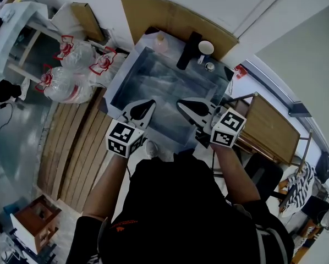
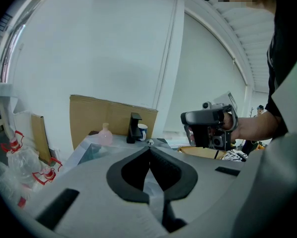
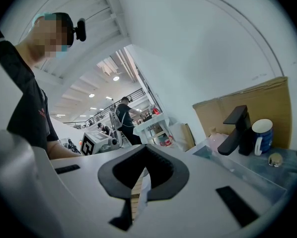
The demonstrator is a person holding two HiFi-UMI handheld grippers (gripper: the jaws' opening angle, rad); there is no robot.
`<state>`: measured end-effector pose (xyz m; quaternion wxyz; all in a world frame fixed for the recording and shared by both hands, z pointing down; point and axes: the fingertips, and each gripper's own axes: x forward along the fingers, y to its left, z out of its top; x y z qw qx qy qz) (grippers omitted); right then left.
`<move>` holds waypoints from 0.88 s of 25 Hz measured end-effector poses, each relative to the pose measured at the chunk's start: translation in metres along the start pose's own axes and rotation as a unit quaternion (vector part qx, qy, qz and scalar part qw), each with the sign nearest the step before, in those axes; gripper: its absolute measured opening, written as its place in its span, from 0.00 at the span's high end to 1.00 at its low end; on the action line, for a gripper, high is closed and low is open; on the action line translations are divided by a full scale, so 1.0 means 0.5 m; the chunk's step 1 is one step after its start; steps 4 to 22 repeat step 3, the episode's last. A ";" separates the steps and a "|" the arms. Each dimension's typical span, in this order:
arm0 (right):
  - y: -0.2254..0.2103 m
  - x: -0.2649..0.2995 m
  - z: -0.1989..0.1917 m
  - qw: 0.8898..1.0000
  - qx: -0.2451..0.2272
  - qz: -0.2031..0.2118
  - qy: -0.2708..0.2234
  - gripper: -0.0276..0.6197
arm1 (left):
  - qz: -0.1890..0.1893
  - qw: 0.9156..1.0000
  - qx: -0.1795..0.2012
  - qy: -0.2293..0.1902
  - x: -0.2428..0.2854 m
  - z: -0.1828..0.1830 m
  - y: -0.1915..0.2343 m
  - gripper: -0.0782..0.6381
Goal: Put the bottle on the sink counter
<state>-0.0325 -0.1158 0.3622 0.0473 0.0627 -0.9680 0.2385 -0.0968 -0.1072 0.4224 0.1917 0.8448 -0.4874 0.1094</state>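
Note:
A pale pink bottle [image 1: 161, 44] stands upright on the counter at the sink's far left corner, also in the left gripper view [image 2: 105, 134] and, small, in the right gripper view [image 3: 214, 137]. Both grippers hover side by side over the near edge of the steel sink [image 1: 126, 73], well short of the bottle. My left gripper [image 1: 151, 102] [image 2: 149, 149] is shut with nothing between its jaws. My right gripper [image 1: 180, 104] [image 3: 146, 148] is shut too, and empty. A black faucet [image 1: 187, 51] rises at the sink's far side.
A white and blue mug [image 1: 205, 48] and a small round metal piece [image 1: 209, 66] sit by the faucet. Brown cardboard [image 1: 175, 15] leans behind the sink. Clear water jugs [image 1: 65, 76] lie on the floor to the left, and a wooden table [image 1: 272, 128] stands to the right.

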 end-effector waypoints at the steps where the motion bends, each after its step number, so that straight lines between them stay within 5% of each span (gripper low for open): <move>1: -0.003 0.000 0.000 1.000 0.000 0.000 0.001 0.95 | 0.000 1.000 0.000 0.000 0.003 0.001 0.001 0.87; 22: -0.009 -0.001 -0.001 1.000 0.001 0.000 0.003 0.95 | 0.000 1.000 0.000 0.000 0.010 0.002 0.002 0.87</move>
